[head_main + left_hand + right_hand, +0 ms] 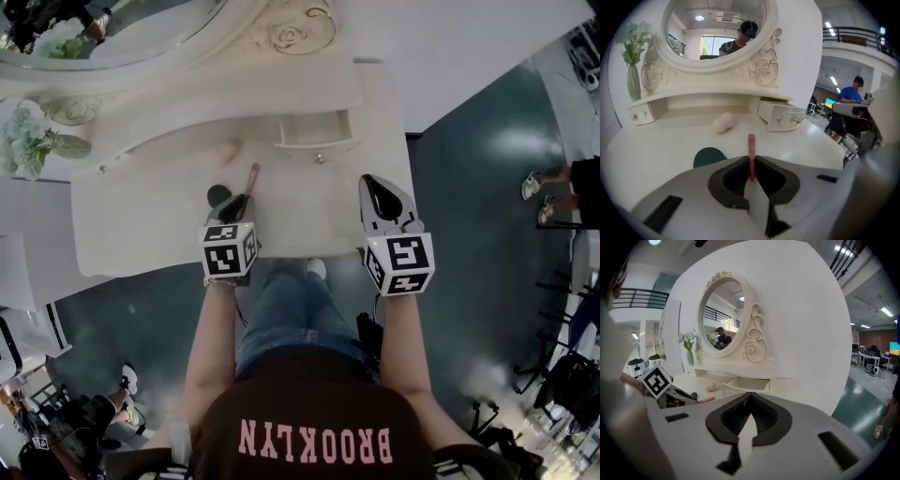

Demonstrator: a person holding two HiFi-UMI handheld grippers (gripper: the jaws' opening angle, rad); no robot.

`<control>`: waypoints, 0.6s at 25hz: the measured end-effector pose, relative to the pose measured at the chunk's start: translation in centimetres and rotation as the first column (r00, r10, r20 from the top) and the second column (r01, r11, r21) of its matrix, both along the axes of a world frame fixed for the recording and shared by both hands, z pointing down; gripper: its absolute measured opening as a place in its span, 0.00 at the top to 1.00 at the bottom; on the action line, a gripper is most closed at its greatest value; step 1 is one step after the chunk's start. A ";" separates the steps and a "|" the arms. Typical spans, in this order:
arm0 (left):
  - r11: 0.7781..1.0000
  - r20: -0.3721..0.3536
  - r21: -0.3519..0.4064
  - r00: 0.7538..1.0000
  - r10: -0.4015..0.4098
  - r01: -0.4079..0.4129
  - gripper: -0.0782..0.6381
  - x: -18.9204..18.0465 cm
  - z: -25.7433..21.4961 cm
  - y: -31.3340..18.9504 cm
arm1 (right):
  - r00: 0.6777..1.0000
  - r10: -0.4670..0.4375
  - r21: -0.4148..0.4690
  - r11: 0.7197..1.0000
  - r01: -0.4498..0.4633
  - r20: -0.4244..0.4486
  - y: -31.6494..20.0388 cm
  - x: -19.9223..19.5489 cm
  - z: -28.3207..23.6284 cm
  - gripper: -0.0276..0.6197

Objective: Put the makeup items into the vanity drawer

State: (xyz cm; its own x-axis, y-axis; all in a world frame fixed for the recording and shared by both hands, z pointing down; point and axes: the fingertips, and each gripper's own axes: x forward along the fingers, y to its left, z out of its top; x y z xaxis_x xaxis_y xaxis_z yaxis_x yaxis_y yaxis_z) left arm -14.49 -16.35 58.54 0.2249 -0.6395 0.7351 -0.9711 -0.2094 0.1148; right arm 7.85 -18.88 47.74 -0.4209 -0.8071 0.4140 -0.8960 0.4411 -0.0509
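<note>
Tabletop [309, 211] lay bare between the grippers, with the drawer [316, 130] open at its back edge. The left gripper [244, 199] was clamped on a pink makeup stick [751, 152] beside a green compact [217, 195]. The right gripper [370, 182] hovered with its jaws together, empty.

The only readable word is "BROOKLYN", printed in pale pink block capitals across the person's dark brown shirt [314, 441] and seen upside down in the head view. The white cubes with black square markers [230, 249] bear coded patterns, apparently not letters, though they show small.
</note>
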 end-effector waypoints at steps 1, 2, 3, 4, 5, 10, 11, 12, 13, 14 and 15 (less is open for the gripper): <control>1.000 -0.005 0.005 1.000 -0.006 0.006 0.84 0.0 -0.3 0.0 | 1.000 0.001 0.008 1.000 -0.001 0.001 0.0 0.1 -0.4 0.96; 1.000 -0.007 0.012 1.000 -0.011 0.011 0.84 -0.1 -0.6 0.0 | 1.000 0.003 0.015 1.000 -0.003 0.003 0.1 0.2 -0.7 0.96; 1.000 -0.007 0.020 1.000 -0.014 0.014 0.84 -0.1 -1.0 -0.1 | 1.000 0.005 0.022 1.000 -0.006 0.005 0.1 0.4 -1.1 0.96; 0.999 -0.006 0.029 1.000 -0.017 0.017 0.84 -0.2 -1.4 -0.2 | 1.000 0.009 0.029 1.000 -0.009 0.007 0.1 0.6 -1.4 0.96; 0.999 -0.004 0.039 1.000 -0.020 0.020 0.84 -0.2 -1.8 -0.2 | 1.000 0.011 0.035 0.999 -0.012 0.011 0.2 0.7 -1.6 0.96; 0.994 -0.004 0.103 1.000 -0.029 0.029 0.84 -0.5 -4.3 -0.7 | 1.000 0.007 0.077 0.997 -0.008 0.011 0.4 0.9 -3.3 0.96; 0.993 -0.006 0.115 0.999 -0.032 0.032 0.84 -0.6 -4.8 -0.8 | 1.000 0.007 0.090 0.996 -0.008 0.008 0.3 1.1 -3.8 0.96; 0.991 -0.007 0.127 0.999 -0.034 0.035 0.84 -0.6 -5.3 -1.0 | 1.000 0.011 0.103 0.995 -0.012 0.009 0.2 1.3 -4.4 0.96; 0.989 -0.008 0.141 0.999 -0.037 0.038 0.84 -0.7 -5.8 -1.1 | 1.000 0.018 0.116 0.993 -0.020 0.016 0.0 1.5 -5.0 0.96; 0.987 -0.009 0.156 0.999 -0.039 0.039 0.84 -0.7 -6.4 -1.4 | 0.999 0.027 0.128 0.991 -0.030 0.028 -0.2 1.8 -5.6 0.96; 0.984 -0.010 0.172 0.999 -0.039 0.040 0.84 -0.7 -7.0 -1.7 | 0.999 0.035 0.139 0.990 -0.041 0.040 -0.5 2.1 -6.1 0.96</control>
State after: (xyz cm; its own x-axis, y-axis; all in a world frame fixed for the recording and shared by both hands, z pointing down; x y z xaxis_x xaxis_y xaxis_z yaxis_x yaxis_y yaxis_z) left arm -15.24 -18.03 51.52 0.2013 -0.7646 0.6123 -0.9783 -0.1881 0.0867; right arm 9.93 -19.34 41.61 -0.4018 -0.8715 0.2812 -0.9109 0.4119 -0.0247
